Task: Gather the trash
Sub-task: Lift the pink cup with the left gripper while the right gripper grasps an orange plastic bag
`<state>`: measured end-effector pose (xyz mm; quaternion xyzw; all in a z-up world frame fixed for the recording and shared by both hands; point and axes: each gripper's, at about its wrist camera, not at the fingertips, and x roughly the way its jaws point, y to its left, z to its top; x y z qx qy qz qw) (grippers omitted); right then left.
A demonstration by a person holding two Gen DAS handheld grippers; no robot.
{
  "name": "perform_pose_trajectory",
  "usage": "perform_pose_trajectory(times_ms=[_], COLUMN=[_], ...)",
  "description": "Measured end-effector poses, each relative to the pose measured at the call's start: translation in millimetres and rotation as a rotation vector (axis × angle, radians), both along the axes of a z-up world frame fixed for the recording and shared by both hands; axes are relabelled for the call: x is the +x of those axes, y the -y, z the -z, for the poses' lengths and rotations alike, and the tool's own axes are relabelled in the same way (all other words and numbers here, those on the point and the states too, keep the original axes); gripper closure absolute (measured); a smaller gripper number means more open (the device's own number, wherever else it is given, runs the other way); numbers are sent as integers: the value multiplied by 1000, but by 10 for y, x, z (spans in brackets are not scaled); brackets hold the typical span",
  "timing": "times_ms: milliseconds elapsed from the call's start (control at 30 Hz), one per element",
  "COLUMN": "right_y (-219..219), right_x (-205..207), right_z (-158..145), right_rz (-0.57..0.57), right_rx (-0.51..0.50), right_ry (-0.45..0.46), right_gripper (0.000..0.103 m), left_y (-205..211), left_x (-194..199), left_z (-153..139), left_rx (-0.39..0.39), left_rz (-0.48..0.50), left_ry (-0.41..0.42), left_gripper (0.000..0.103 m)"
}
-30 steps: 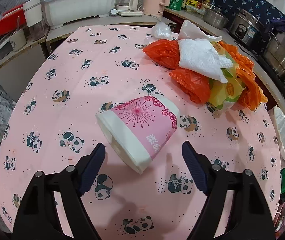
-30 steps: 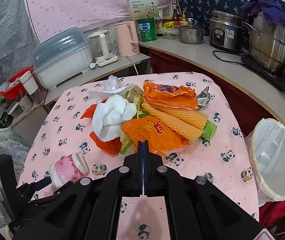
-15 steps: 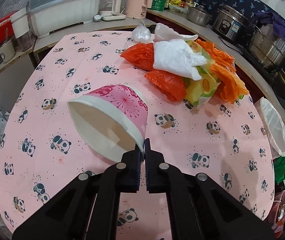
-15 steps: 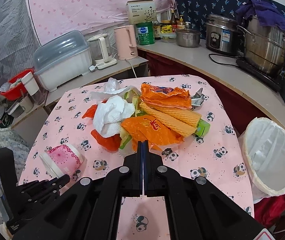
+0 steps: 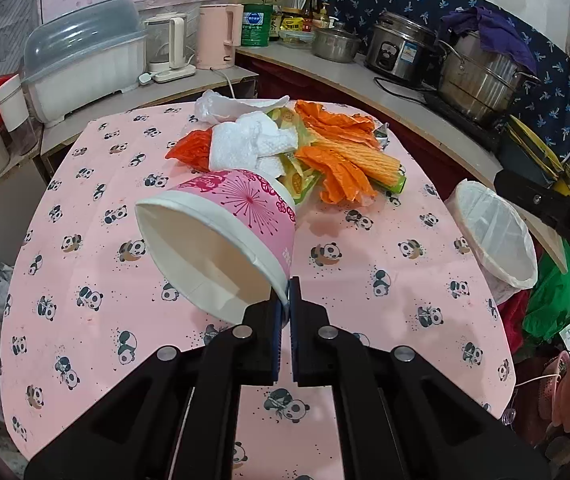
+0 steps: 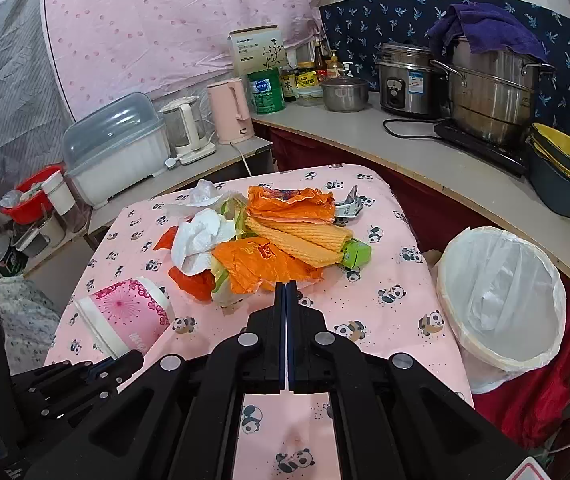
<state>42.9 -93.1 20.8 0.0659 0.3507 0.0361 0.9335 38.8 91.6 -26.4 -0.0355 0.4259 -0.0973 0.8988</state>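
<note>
Table [image 6: 401, 320]: covered by a pink panda-print cloth; the working surface, with litter heaped toward its far half.
Bin [image 6: 501, 300]: white-lined, standing off the table's right edge, below the tabletop. The part of the liner in view shows nothing inside; judged that little or nothing has been deposited.
Litter pile [image 6: 269, 248]: orange wrappers, a corrugated yellow packet, a green carton, crumpled white tissue [image 5: 253, 146] and a clear plastic scrap, all overlapping in one heap. Untouched by either tool.
Paper cup [image 5: 221, 236]: pink floral, empty. Pinched by its rim and lifted clear of the cloth, mouth tilted toward the left wrist camera, near side of the heap.
Left gripper [image 5: 284, 296]: jaws pressed onto the cup's rim wall, one inside and one outside.
Right gripper [image 6: 285, 286]: jaws pressed together, nothing between them; hovering over the near edge of the heap.
Progress: early. First item is in hand but not yet binned.
Outstanding: carry the cup rightward to the bin, release, then clear the whole heap.
</note>
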Motion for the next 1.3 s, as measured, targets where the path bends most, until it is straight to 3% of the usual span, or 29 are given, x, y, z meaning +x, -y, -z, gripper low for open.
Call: perform_pose_trajectory(times_ms=[67, 233, 533, 667, 700, 833, 1000, 1300], right_y=[34, -112, -620, -702, -689, -547, -304, 197], right_x=[30, 256, 939, 1179, 1215, 1211, 960, 429], right_z=[27, 219, 646, 827, 863, 886, 647, 148], right_rz=[1, -31, -107, -102, -99, -77, -50, 27], right_rx=[15, 1, -67, -119, -120, -75, -10, 21], right_ry=[-2, -26, -89, -115, -124, -149, -101, 9], right_gripper=[98, 63, 46, 50, 62, 94, 99, 99], left_y=[33, -6, -260, -309, -314, -278, -149, 289], left_x=[-22, 31, 320, 418, 439, 465, 423, 229], left_z=[-15, -9, 43, 73, 73, 64, -3, -252], left_rx=[5, 16, 28, 28, 27, 22, 18, 19], left_rz=[-5, -32, -93, -102, -102, -91, -59, 28], left_ry=[2, -9, -27, -36, -36, -34, -21, 34], left_gripper=[100, 100, 100, 100, 100, 100, 100, 100])
